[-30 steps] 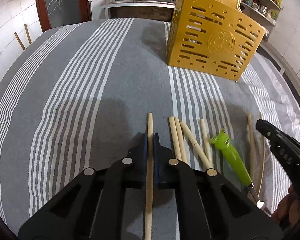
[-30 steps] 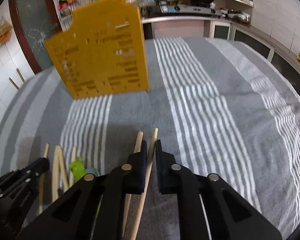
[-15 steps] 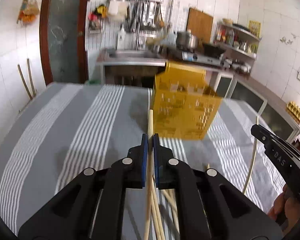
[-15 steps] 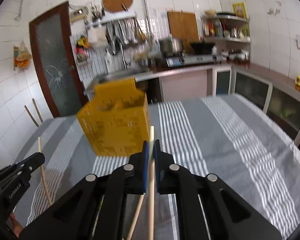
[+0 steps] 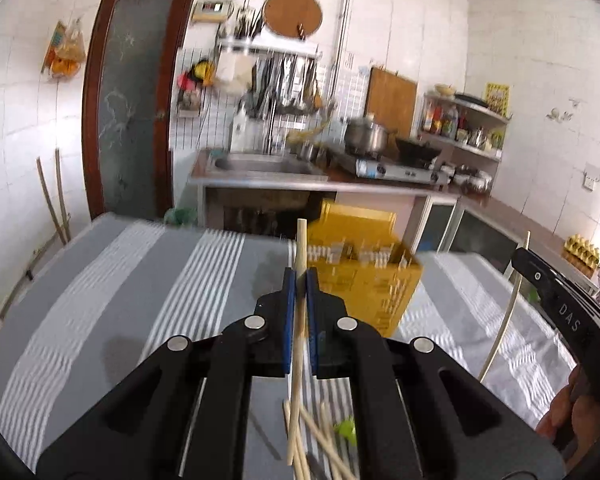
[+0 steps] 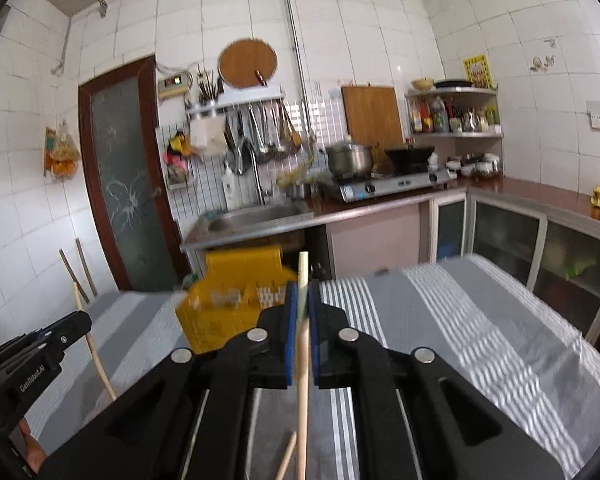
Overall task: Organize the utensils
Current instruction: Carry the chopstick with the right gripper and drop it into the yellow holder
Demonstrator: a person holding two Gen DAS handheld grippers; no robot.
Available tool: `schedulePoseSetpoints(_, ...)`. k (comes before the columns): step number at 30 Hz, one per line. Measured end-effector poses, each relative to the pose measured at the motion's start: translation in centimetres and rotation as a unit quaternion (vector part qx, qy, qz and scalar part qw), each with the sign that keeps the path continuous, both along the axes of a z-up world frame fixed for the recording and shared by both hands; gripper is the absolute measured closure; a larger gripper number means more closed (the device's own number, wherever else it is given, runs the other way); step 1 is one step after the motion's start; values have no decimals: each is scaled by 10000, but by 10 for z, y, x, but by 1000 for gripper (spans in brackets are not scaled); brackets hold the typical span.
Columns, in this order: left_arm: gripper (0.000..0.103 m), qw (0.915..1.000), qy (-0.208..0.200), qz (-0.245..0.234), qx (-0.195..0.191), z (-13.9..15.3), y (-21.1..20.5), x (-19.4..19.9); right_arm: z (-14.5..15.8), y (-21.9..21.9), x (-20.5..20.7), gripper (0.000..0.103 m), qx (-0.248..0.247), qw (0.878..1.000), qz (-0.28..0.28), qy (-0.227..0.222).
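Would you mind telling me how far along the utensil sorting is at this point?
Nothing looks finished: I can make out no utensils inside the yellow holder, though it is blurred. In hand: the left tongs are shut on one wooden chopstick, the right tongs on another chopstick. Left: several loose chopsticks and a green-handled utensil lie on the striped cloth.

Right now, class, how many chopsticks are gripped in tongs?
2. One chopstick is clamped in the left tongs, the other chopstick in the right tongs. Loose chopsticks lie on the striped cloth below, partly hidden by the tongs.
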State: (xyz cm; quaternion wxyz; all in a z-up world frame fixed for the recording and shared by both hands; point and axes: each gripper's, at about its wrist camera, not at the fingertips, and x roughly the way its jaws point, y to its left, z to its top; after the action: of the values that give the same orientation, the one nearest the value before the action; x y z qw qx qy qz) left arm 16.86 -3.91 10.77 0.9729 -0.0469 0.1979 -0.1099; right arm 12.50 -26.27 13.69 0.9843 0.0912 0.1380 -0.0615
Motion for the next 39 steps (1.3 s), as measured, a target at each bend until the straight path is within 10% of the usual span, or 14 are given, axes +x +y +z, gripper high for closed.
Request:
schedulePoseSetpoints(16, 99, 9864, -1624, -120, -226, 114, -38, 100, 103, 0, 105, 97, -407, 9914, -149, -1238)
schedulePoseSetpoints(34, 98, 9984, -559, 99, -47, 10, -42, 182, 11, -13, 173, 96, -212, 9996, 82, -177)
schedulePoseSetpoints(37, 55, 9990, -421, 122, 11, 21, -33, 169, 12, -20, 163, 81, -261, 9996, -111, 79)
schedulePoseSetpoints(39, 20, 9985, -489, 252, 79, 29, -25, 150, 13, -28, 151, 37, -156, 9995, -234, 156)
